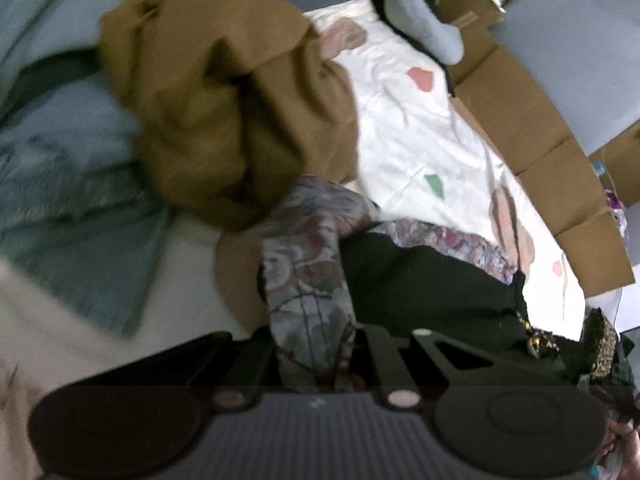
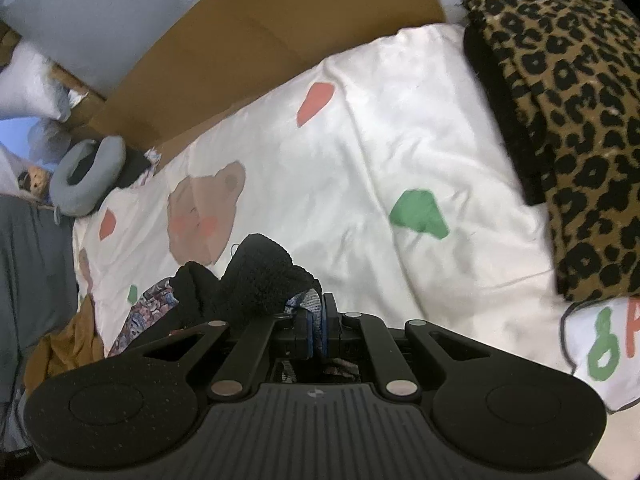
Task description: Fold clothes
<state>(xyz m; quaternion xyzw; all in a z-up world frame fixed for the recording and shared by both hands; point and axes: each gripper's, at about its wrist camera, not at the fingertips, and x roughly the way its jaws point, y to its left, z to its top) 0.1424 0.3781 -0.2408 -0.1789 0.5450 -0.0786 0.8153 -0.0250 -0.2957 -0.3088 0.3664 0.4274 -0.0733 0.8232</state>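
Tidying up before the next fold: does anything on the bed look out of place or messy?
Yes. A mustard-brown garment lies crumpled in a heap on the bed's left side, unfolded. Flattened brown cardboard lines the far edge of the white bear-print sheet, odd for a bed. The leopard-print cloth looks neatly folded.

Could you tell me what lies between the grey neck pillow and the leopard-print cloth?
In the right wrist view, only the white printed bedsheet stretches between the neck pillow and the leopard-print cloth.
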